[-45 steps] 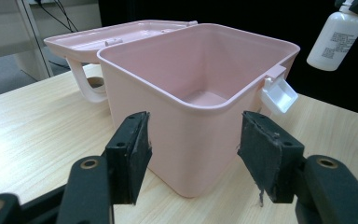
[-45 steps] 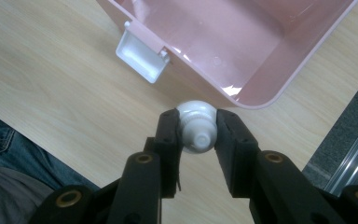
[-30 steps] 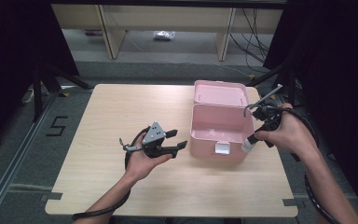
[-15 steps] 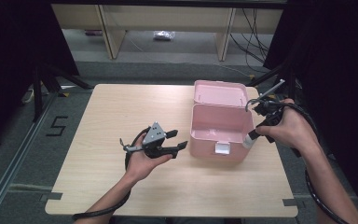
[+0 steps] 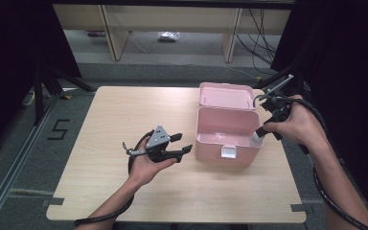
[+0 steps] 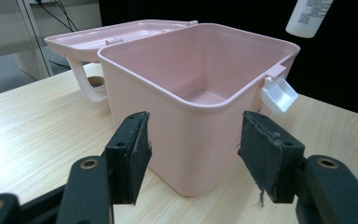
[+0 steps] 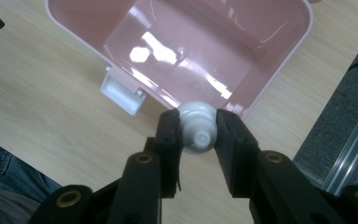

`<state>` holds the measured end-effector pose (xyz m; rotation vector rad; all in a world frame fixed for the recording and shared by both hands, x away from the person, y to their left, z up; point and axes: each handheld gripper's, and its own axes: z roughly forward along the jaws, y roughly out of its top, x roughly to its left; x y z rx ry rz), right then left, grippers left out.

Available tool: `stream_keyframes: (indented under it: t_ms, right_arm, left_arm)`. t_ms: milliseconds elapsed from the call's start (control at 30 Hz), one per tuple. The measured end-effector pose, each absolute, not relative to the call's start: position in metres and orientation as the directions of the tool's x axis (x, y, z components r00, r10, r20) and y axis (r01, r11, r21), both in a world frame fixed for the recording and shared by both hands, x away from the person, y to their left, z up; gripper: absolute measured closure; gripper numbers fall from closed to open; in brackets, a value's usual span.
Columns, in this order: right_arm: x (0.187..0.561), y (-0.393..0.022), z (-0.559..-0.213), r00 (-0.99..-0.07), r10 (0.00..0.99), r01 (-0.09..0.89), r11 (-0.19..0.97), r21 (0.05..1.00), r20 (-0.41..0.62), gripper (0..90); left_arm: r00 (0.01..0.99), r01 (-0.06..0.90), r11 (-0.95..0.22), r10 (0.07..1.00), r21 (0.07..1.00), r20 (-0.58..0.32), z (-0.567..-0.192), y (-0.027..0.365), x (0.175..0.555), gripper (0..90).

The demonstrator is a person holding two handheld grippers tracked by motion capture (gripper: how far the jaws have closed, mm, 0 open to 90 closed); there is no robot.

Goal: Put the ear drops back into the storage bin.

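Observation:
An open pink box [image 5: 227, 139] stands at the table's right of centre, its lid [image 5: 226, 96] folded back; inside [image 7: 191, 42] it holds nothing. A white latch [image 7: 120, 91] hangs on its front wall. My right gripper [image 7: 196, 123] points down, shut on a small white bottle [image 7: 196, 129] held above the box's rim near its right front corner. The bottle [image 5: 258, 138] hangs beside that corner in the high view, and its label end [image 6: 307, 16] appears at top right in the left gripper view. My left gripper [image 5: 184, 143] is open, level, just left of the box [image 6: 200, 70] and facing its corner.
The wooden table [image 5: 124, 115] has free room on its left half and along its front edge. Grey floor and a metal rail [image 5: 9, 167] lie to the left, with shelf legs and cables [image 5: 256, 28] beyond the far edge.
The right hand with the bottle has shifted only slightly toward the far side. The left hand and the box have stayed where they were.

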<state>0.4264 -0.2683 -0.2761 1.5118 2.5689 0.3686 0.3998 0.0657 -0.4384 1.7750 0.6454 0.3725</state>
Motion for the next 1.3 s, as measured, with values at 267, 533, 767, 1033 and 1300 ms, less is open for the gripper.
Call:
stream_keyframes:
  t_ms: [267,533,767,1033,1300]
  right_arm:
    - [0.438,-0.272,-0.281,-0.484,0.874,0.846,0.452,0.284,0.048,71.8]
    - [0.445,-0.268,-0.286,-0.458,0.888,0.864,0.434,0.254,0.040,71.8]
    - [0.450,-0.269,-0.291,-0.473,0.880,0.858,0.452,0.244,0.033,71.8]
    - [0.453,-0.266,-0.296,-0.467,0.884,0.861,0.457,0.224,-0.013,71.8]
    - [0.457,-0.266,-0.302,-0.460,0.888,0.868,0.453,0.202,-0.014,71.8]
  left_arm:
    - [0.798,0.238,-0.202,0.598,0.950,-0.073,-0.439,0.065,0.400,41.6]
    - [0.802,0.237,-0.191,0.591,0.953,-0.081,-0.440,0.065,0.401,41.6]
    - [0.796,0.245,-0.198,0.601,0.949,-0.080,-0.441,0.067,0.400,41.6]
    - [0.797,0.246,-0.196,0.599,0.949,-0.083,-0.442,0.066,0.401,41.5]
    - [0.794,0.247,-0.193,0.602,0.949,-0.084,-0.442,0.067,0.401,41.4]
